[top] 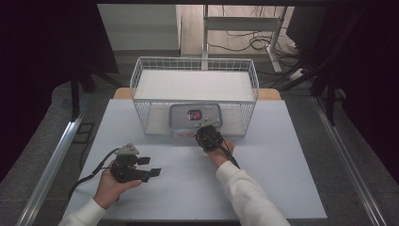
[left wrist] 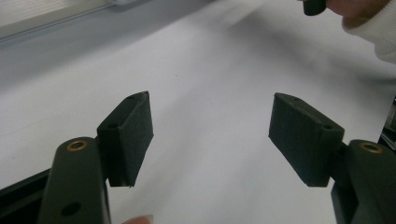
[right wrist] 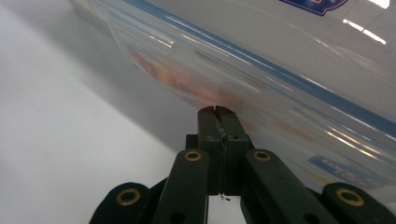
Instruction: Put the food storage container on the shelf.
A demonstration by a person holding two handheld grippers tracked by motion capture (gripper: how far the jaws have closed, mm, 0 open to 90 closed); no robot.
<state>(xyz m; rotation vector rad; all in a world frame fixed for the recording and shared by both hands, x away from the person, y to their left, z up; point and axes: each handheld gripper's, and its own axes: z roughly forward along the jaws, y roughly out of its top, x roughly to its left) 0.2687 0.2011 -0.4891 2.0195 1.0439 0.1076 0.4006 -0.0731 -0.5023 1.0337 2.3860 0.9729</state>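
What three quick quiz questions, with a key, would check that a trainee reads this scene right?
1. True or false: the left gripper is open and holds nothing.
2. Where is the right gripper?
A. Over the bare table, far from the box
B. At the near side of the box
C. Inside the basket, behind the box
3. Fill in: the box has a grey ____ with a red and blue label.

Key
1. True: its jaws stand apart over the bare table.
2. B: its jaws are shut, tips at the box's clear wall.
3. lid
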